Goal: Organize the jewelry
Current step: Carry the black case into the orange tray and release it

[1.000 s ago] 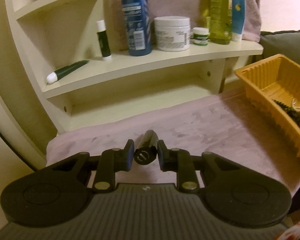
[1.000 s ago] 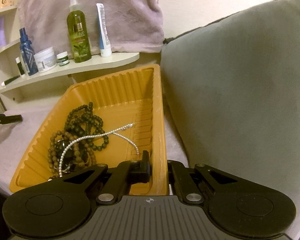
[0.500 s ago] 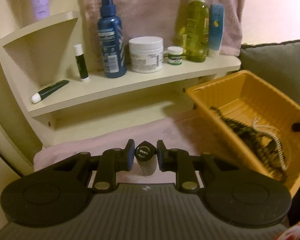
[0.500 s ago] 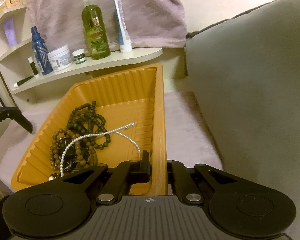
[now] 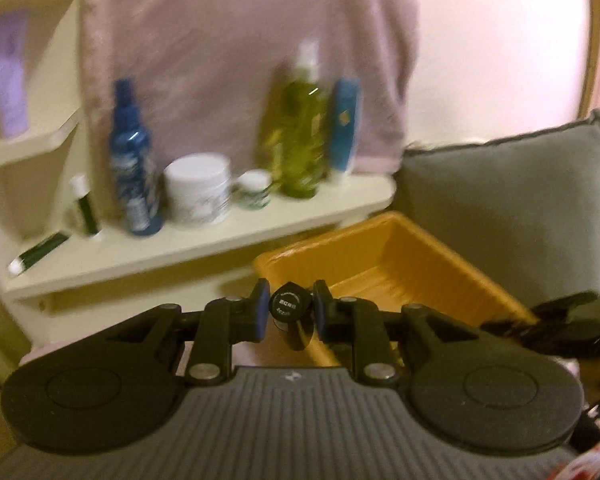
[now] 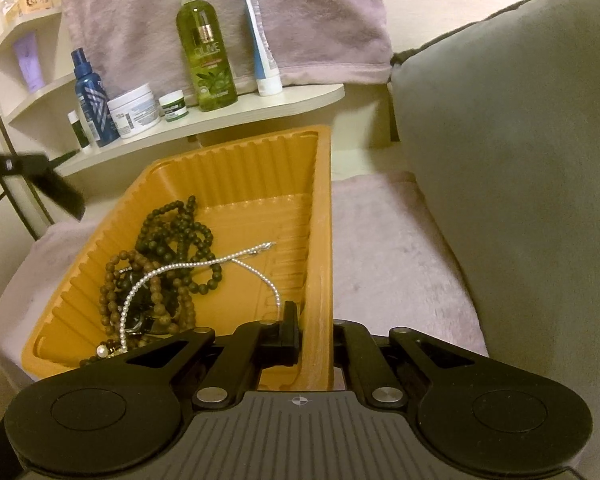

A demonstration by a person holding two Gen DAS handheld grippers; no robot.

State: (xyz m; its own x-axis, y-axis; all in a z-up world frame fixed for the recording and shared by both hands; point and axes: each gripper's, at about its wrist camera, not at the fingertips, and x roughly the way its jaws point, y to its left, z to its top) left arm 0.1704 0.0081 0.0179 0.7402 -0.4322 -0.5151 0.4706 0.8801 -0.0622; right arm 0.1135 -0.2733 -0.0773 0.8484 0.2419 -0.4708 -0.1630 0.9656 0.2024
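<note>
My left gripper (image 5: 288,307) is shut on a small black tube (image 5: 290,312) with a labelled round cap, held upright just in front of the near left corner of the orange tray (image 5: 400,256). My right gripper (image 6: 316,328) is shut on the tray's right wall (image 6: 319,264). The tray (image 6: 236,168) holds dark bead strands (image 6: 172,232), brown bead strands (image 6: 116,280) and a white pearl necklace (image 6: 180,268). The left gripper also shows as a dark blurred shape at the left edge of the right wrist view (image 6: 40,172).
A cream shelf (image 6: 228,114) behind the tray carries a blue spray bottle (image 6: 90,100), white jar (image 6: 134,110), small jar (image 6: 173,107), green bottle (image 6: 206,44) and a tube (image 6: 262,40). A grey cushion (image 6: 512,160) stands on the right. A pink cloth (image 6: 388,248) covers the surface.
My left gripper has lifted and swung right with the black tube, from the pink cloth toward the tray; the tube now hangs upright. My right gripper has kept its hold on the tray's wall.
</note>
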